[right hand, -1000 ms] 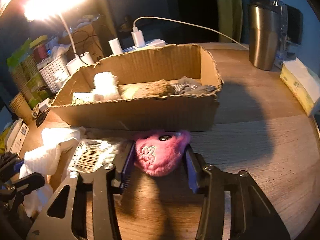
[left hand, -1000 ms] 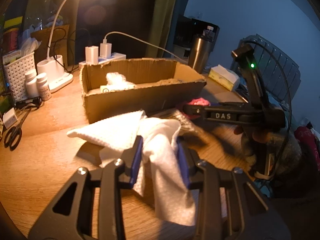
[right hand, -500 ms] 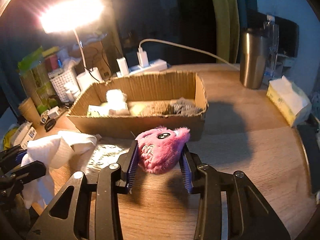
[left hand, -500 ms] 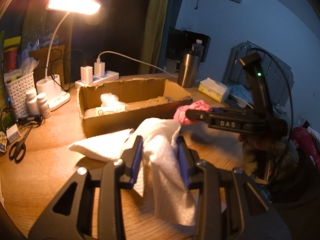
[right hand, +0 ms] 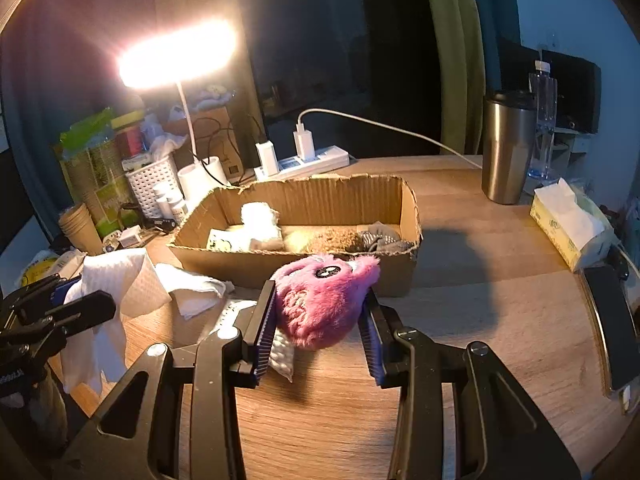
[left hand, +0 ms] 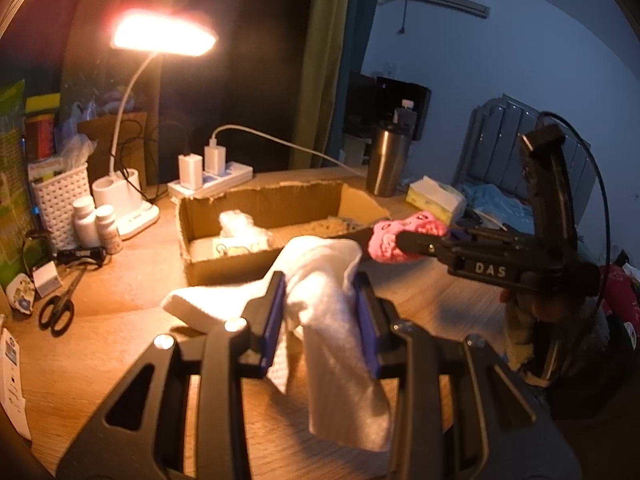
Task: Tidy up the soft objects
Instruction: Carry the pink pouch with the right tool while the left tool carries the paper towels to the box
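My left gripper is shut on a white cloth, which drapes over its fingers and hangs above the wooden table. A pink furry plush toy with printed eyes is pinched in my right gripper, lifted off the table just before the open cardboard box. The box holds a white soft item, a brown fuzzy piece and a grey cloth. The left wrist view shows the right gripper with the pink toy near the box's right end.
A lit desk lamp, a power strip with chargers, a white basket, bottles and scissors crowd the left. A steel tumbler and tissue box stand on the right. A flat printed packet lies under the toy.
Both grippers have risen off the table. The pink toy was lifted from the tabletop by the right gripper; the white cloth rose with the left one.
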A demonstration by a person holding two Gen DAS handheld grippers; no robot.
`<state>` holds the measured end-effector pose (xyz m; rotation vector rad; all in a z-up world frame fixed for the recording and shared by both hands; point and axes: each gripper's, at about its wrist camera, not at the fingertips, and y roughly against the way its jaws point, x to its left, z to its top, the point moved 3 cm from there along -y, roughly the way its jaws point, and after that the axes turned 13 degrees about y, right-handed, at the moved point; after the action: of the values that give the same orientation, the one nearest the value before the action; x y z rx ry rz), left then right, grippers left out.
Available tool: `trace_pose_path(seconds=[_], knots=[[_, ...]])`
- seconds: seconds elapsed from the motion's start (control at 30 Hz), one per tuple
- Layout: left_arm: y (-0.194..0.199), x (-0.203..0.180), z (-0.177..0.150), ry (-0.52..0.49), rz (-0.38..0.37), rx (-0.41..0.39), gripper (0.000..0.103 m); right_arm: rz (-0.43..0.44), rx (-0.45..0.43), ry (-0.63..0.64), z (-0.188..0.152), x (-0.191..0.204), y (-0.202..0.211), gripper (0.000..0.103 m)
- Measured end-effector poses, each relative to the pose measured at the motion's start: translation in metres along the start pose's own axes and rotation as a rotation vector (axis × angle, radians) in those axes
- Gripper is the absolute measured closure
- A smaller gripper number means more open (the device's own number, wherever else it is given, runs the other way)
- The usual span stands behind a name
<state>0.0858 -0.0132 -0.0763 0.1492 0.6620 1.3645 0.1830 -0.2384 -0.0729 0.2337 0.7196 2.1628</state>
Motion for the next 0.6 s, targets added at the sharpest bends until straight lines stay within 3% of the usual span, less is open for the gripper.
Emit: trace_pose_path(seconds=[0.6], knots=[[0.031,-0.003,0.03,-0.025,0.024,-0.129,0.068,-0.009,-0.089,0.026,0.016,0.004,0.028,0.063]])
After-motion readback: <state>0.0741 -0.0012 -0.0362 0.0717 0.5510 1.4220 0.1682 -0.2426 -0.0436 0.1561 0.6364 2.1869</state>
